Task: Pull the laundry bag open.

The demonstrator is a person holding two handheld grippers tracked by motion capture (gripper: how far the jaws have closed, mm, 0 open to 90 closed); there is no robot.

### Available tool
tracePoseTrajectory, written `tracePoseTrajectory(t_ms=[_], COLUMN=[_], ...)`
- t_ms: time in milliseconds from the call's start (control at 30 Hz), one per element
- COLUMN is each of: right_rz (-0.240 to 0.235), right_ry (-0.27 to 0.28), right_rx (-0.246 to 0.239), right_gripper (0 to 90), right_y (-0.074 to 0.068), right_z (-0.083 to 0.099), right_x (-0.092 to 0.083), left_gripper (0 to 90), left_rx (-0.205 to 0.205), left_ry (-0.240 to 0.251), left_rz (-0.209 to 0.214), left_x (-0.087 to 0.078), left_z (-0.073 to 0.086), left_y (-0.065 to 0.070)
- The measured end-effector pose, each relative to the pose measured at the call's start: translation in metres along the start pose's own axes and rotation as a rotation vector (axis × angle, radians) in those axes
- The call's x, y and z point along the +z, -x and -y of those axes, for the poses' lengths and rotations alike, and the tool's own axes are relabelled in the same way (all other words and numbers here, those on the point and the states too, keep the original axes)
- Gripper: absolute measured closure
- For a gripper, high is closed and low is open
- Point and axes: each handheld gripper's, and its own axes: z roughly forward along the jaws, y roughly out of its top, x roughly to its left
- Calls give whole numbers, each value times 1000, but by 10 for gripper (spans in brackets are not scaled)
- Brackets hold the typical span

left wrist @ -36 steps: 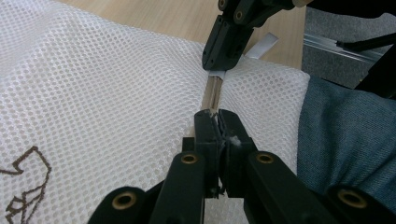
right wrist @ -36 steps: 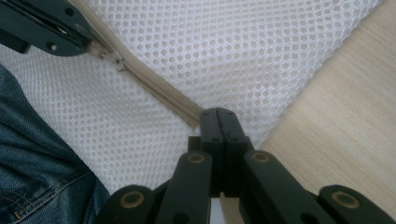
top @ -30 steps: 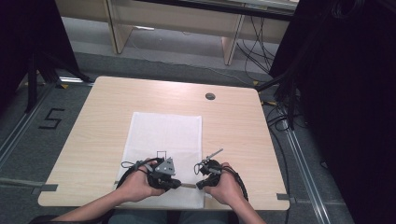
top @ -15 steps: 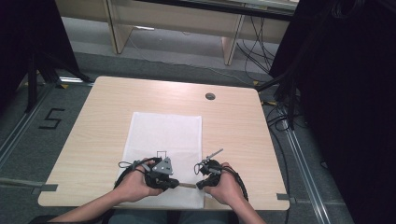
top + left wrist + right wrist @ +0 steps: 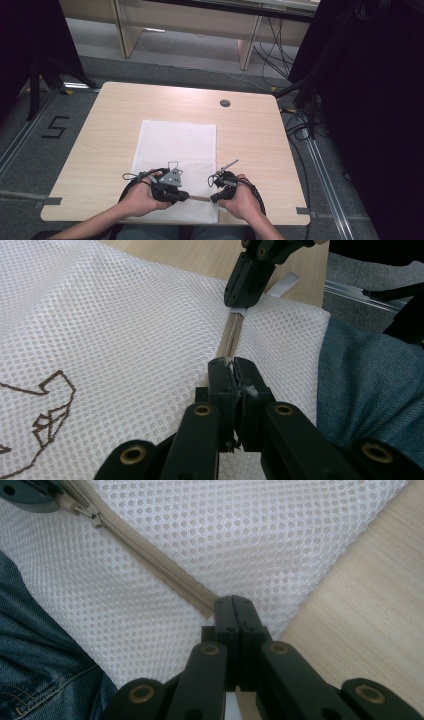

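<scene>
Lying flat on the wooden table (image 5: pixel 260 125), a white mesh bag (image 5: pixel 175 150) reaches from the middle of the tabletop to its near edge, where both grippers work side by side. A beige zipper (image 5: pixel 150 545) runs along the bag's near edge, left to right between the two tools. The left gripper (image 5: pixel 233 371) has its jaws pressed together on the zipper pull, with white mesh bunched at the pads; in the high view this gripper (image 5: pixel 172 186) sits on the bag's near left part, carried by the person's left hand (image 5: pixel 141 200). The right gripper (image 5: pixel 234 606) is likewise closed tight, its tips pinching the end of the zipper tape at the bag's near right corner, just beside bare tabletop. From above it (image 5: pixel 220 187) lies at the bag's right border, held by the right hand (image 5: pixel 242 202). A brown line drawing (image 5: pixel 47 412) marks the mesh to the left of the left gripper. Blue denim (image 5: pixel 367 385) of the person's lap shows beyond the table's near edge.
</scene>
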Motion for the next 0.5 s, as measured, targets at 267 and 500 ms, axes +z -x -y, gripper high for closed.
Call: tracePoseTrajectory(t_ms=[267,500], right_rz=[7,6], right_ry=[7,6], right_rx=[-15,-16], right_gripper=[900,900], right_y=[1,1], right_z=[0,0], right_x=[0,0], left_gripper=[871,871], left_rx=[-11,-15], left_ry=[2,5], left_rz=[-2,-6], left_x=[-4,-7], left_z=[2,4], left_y=[0,-1])
